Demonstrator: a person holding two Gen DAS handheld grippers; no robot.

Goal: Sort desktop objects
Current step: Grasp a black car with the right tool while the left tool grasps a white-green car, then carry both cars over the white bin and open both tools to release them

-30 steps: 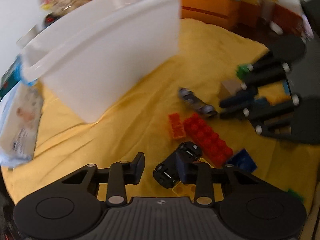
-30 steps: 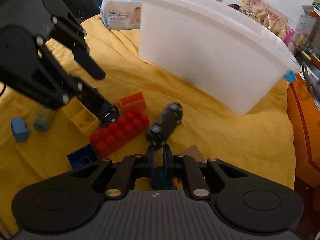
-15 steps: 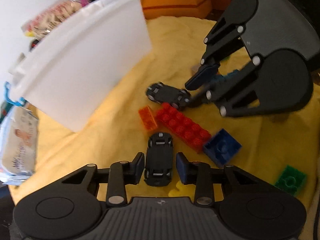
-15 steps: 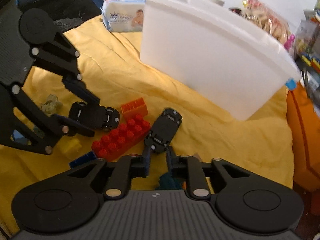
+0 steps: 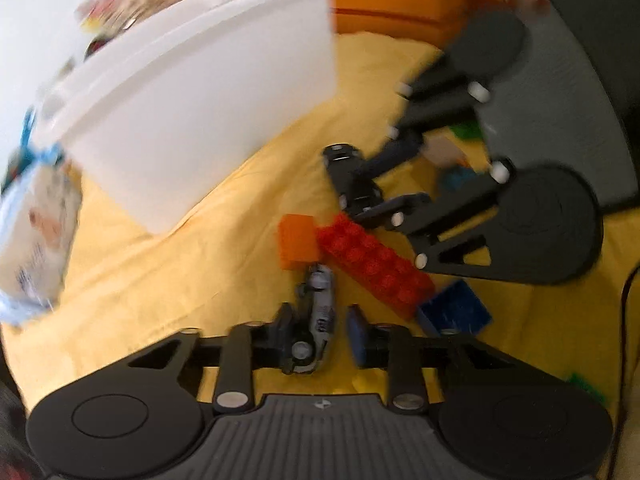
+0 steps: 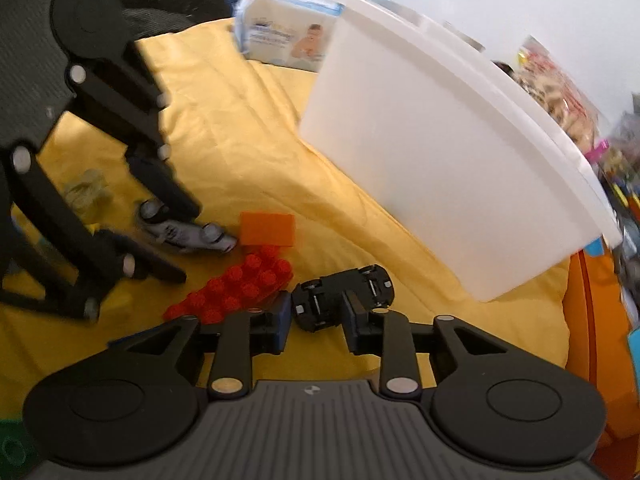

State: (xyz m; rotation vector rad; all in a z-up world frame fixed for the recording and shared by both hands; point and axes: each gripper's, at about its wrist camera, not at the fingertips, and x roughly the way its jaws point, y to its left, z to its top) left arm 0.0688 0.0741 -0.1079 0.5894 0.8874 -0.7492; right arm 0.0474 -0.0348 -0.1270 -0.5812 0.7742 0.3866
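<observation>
Two dark toy cars lie on the yellow cloth [image 5: 200, 264]. One car [image 5: 318, 316] is tipped on its side between the fingers of my left gripper [image 5: 320, 334], leaning on the left finger, with a gap to the right one; it also shows in the right wrist view [image 6: 188, 234]. The other car [image 6: 344, 294] sits between the fingers of my right gripper [image 6: 318, 320], which stands open around it; it also shows in the left wrist view [image 5: 352, 178]. A red brick [image 5: 372, 260], an orange brick [image 5: 298, 240] and a blue brick [image 5: 456, 310] lie between them.
A large white bin [image 5: 200, 120] stands behind the toys; it also shows in the right wrist view [image 6: 440, 168]. A wipes pack [image 6: 284, 36] lies at the cloth's far edge. Orange boxes [image 5: 400, 4] and snack bags stand behind. A green brick [image 5: 584, 386] lies at right.
The car in my left gripper has tipped onto its side. My right gripper has opened and moved forward around the other car. Both views have shifted.
</observation>
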